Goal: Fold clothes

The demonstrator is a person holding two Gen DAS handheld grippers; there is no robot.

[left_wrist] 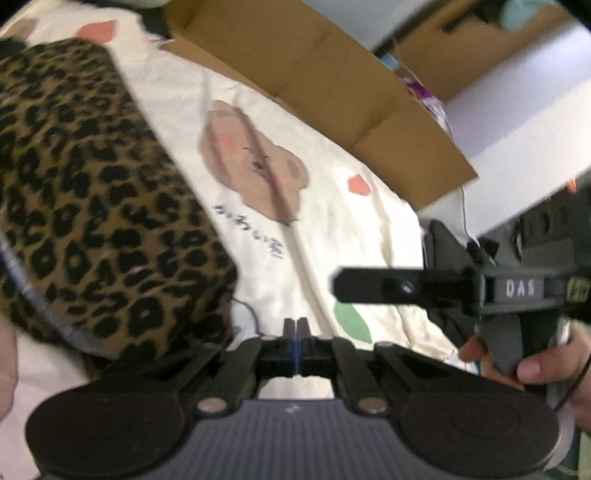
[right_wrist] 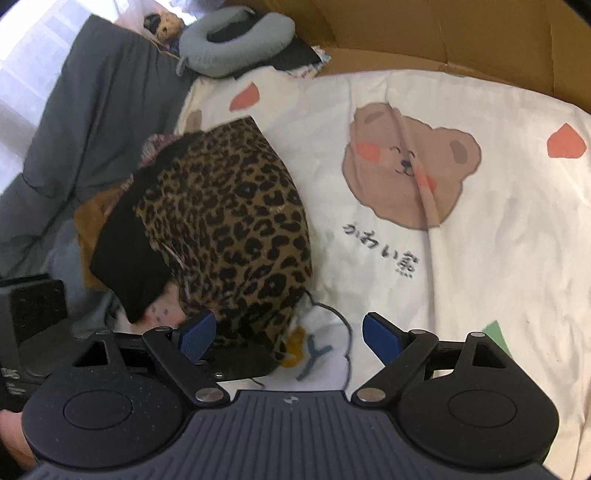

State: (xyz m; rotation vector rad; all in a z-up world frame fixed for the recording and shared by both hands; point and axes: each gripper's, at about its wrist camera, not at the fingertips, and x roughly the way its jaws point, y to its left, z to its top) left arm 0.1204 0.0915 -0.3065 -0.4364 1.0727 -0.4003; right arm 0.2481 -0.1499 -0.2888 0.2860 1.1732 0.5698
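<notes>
A leopard-print garment (right_wrist: 229, 221) lies bunched in a folded heap on a cream bear-print bedsheet (right_wrist: 480, 258), with a black band (right_wrist: 125, 251) along its left side. My right gripper (right_wrist: 288, 328) stands open just at the heap's near edge, its left blue pad (right_wrist: 197, 330) against the fabric. In the left wrist view the same garment (left_wrist: 92, 206) fills the left side. My left gripper (left_wrist: 297, 328) is shut to the right of it, pads together with nothing visible between them. The right gripper (left_wrist: 338, 286) shows side-on, held by a hand (left_wrist: 535, 365).
A cardboard box (left_wrist: 332, 85) borders the far side of the sheet. A grey blanket (right_wrist: 92, 122), a grey neck pillow (right_wrist: 236, 40) and a small stuffed toy (right_wrist: 166, 24) lie beyond the garment. Bare sheet (left_wrist: 351, 229) stretches right of the heap.
</notes>
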